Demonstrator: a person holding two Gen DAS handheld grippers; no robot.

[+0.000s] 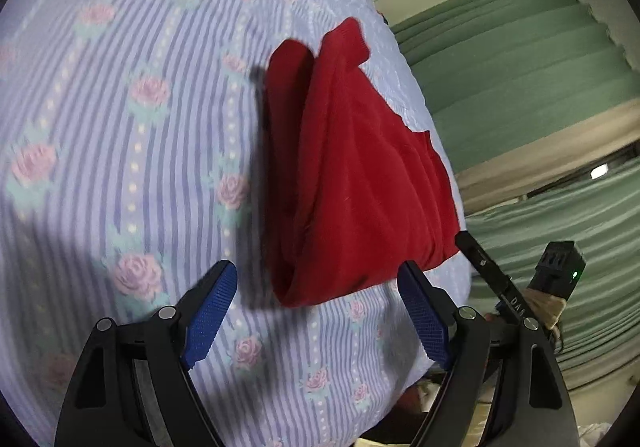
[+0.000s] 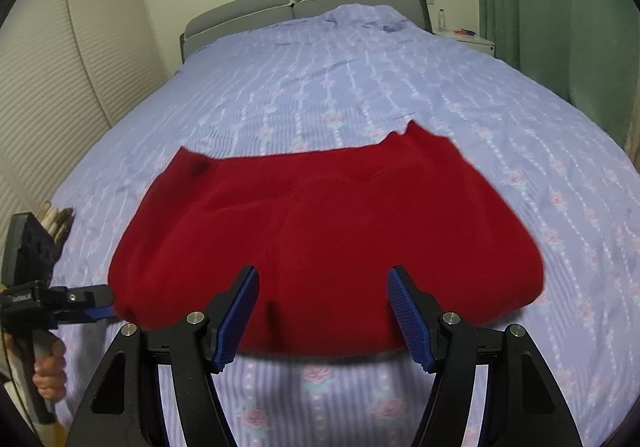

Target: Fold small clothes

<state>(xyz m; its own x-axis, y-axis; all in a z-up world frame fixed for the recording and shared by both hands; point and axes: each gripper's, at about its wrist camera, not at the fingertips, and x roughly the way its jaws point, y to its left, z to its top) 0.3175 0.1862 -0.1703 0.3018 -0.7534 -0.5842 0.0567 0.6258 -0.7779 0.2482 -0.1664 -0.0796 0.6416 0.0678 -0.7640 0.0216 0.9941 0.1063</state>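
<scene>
Closest to my right wrist camera, my right gripper [image 2: 322, 311] stands wide apart, its blue ribbed pads [image 2: 240, 313] holding nothing, and it hovers just over the near edge of the red garment [image 2: 320, 231]. This garment lies spread and mostly flat on the bedspread [image 2: 320, 79], which is pale blue with stripes and pink roses, and it sits near the foot of the bed. On the left edge of this same view I see my left gripper [image 2: 105, 305] from the side, held by a hand [image 2: 50, 371] on its handle, with its tips touching the near left corner of the red cloth; whether they pinch it I cannot tell from here. From my left wrist camera, the left gripper [image 1: 316, 311] shows its jaws wide apart, and the red garment [image 1: 352, 175] lies just beyond the blue pads [image 1: 210, 313], not between them. The other gripper [image 1: 486, 265] appears at the right in that view, near the garment's edge. Farther away, green curtains [image 1: 520, 87] hang beside the bed. At the far end I see a grey headboard [image 2: 296, 3], a white nightstand [image 2: 468, 39] with a small bottle [image 2: 441, 18] on it, and slatted white doors [image 2: 60, 59] on the left wall.
</scene>
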